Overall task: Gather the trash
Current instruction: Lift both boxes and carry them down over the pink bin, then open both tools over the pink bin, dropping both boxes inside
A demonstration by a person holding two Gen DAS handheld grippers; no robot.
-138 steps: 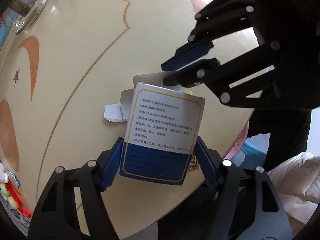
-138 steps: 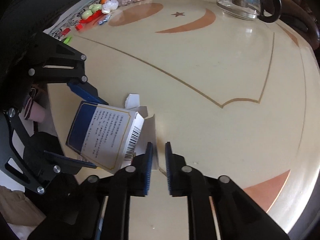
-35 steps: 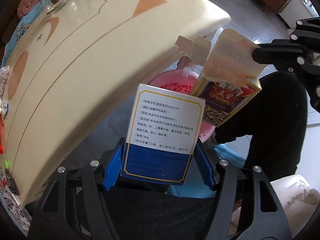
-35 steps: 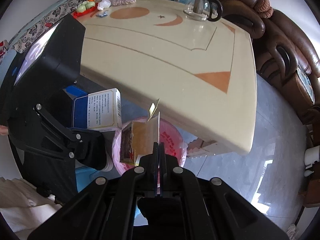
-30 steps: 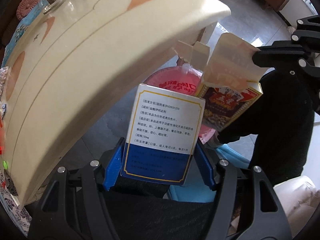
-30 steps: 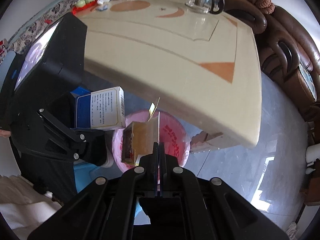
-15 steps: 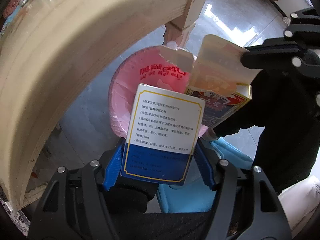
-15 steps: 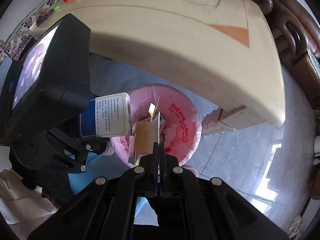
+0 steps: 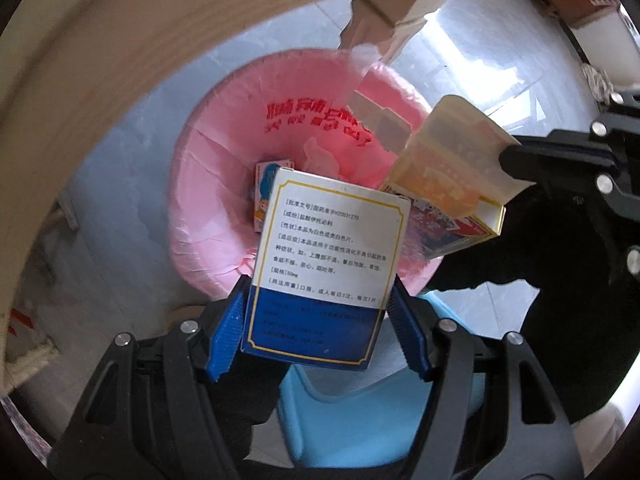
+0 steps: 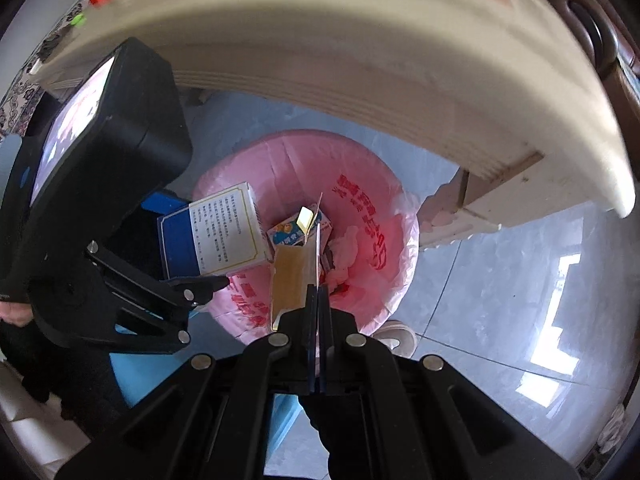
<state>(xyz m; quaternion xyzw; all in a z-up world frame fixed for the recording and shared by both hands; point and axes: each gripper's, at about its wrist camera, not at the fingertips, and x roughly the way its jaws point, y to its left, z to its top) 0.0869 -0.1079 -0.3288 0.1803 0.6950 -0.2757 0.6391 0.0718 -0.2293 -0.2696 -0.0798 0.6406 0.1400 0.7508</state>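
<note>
**Trash poised over the bin**

Trash fills both grippers: left gripper (image 9: 318, 320) clamps the blue-white medicine box (image 9: 326, 264), right gripper (image 10: 318, 312) pinches the yellow carton (image 10: 294, 276). Both hang above the pink-lined bin (image 10: 372, 208) beneath the table (image 10: 360, 60). Next, I judge: release both.

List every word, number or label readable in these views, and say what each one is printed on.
Blue-and-white medicine box in the left gripper: framed Chinese print in bracketed rows, too small to quote reliably.
Pink bin liner: large red Chinese characters, blurred.
Yellow-and-red carton in the right gripper: print unreadable.
Small colourful box in the bin: unreadable.
</note>
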